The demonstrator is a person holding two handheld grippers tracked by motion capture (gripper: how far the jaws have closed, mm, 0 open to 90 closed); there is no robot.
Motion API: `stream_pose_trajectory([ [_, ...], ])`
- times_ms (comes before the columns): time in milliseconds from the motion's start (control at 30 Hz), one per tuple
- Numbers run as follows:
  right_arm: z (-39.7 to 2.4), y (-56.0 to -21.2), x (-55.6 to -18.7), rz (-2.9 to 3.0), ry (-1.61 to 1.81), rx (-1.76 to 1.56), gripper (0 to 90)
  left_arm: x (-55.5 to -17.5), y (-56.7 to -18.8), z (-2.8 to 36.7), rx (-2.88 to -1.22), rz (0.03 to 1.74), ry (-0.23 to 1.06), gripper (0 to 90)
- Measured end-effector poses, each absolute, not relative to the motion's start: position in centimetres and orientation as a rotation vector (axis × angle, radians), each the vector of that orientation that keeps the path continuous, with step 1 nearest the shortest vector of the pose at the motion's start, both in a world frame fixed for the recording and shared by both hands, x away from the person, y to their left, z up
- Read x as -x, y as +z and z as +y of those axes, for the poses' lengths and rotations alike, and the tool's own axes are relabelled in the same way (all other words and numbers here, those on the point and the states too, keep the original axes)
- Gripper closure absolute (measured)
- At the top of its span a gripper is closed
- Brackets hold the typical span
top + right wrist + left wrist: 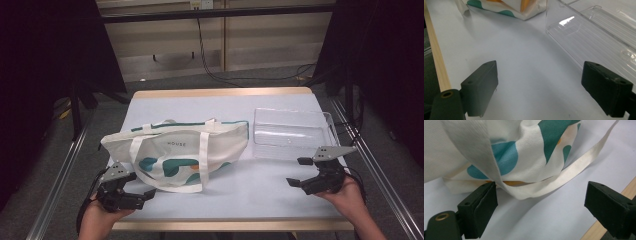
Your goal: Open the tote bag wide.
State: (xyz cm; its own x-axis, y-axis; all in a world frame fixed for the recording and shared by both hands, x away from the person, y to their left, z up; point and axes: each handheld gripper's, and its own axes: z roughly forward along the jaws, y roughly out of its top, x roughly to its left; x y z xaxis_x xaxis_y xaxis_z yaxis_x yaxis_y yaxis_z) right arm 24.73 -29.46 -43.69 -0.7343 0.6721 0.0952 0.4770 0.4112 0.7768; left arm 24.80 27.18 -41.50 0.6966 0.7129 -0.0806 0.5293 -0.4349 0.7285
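High view: I see the worktop (280,200), then the tote bag (180,150) lying left of centre, long axis across the frame. My left gripper (137,196) at lower left is nearer, jaws open, strap loop (544,188) just ahead. Right gripper (299,172): open, empty.

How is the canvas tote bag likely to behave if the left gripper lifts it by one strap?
The tote bag is probably floppy: its cloth lies slumped and creased on the table. The strap curls loosely, so it would likely draw taut before the body follows. It looks flattish, so perhaps light. The left gripper is open beside it.
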Motion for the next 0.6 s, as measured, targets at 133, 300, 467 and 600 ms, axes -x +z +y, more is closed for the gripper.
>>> stream_pose_trajectory([
  [133,-28.8,-43.1,-25.1,2.445,1.229,-0.996,13.4,-24.4,-41.1,27.6,-2.157,0.945,0.312,11.1],
  [300,-28.0,-42.3,-25.6,2.468,1.219,-0.949,13.1,-24.1,-40.6,28.5,-2.142,0.965,0.330,11.5],
  [467,-27.3,-41.8,-26.3,2.474,1.235,-0.940,13.2,-24.0,-39.6,28.2,-2.142,0.951,0.345,11.9],
  [600,-26.8,-41.5,-26.7,2.491,1.238,-0.922,13.2,-24.0,-39.0,27.8,-2.138,0.933,0.341,12.2],
])
